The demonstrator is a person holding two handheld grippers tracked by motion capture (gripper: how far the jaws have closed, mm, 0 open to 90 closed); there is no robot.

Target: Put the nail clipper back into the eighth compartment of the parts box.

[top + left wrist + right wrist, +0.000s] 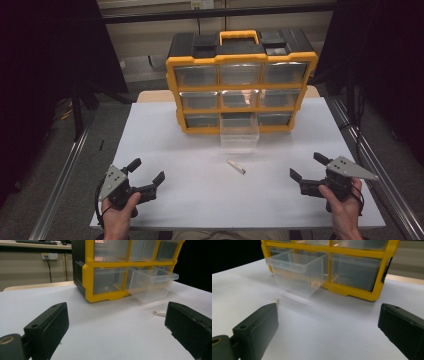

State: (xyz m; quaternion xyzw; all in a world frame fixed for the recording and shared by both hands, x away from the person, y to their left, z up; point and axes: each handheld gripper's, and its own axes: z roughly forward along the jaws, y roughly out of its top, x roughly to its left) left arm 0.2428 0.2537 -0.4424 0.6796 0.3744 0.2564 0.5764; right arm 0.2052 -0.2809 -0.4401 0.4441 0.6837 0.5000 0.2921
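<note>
I am holding two grippers, one in each hand, low over the near part of the white table [165,145]. My left gripper [148,172] is sitting with its jaws spread wide and nothing between them; in the left gripper view its two black pads [53,325] are standing far apart over bare table. My right gripper [309,167] is likewise gaping open and empty.

I am counting one storage cabinet [241,90], yellow-framed with a black top and one yellow handle. It is showing nine clear drawers, three rows of three. Eight are sitting closed; one drawer [239,132], the middle one of the bottom row, is standing pulled out toward me.

One small piece [236,166] is lying on the table, and it is the thing my grippers are facing. It is looking slim, pale, off-white and elongated, lying flat and at a slant, with one end turned toward the drawer. It is resting just in front of the open drawer, apart from it, between my two grippers and well apart from both. What it is made of I cannot tell.
</note>
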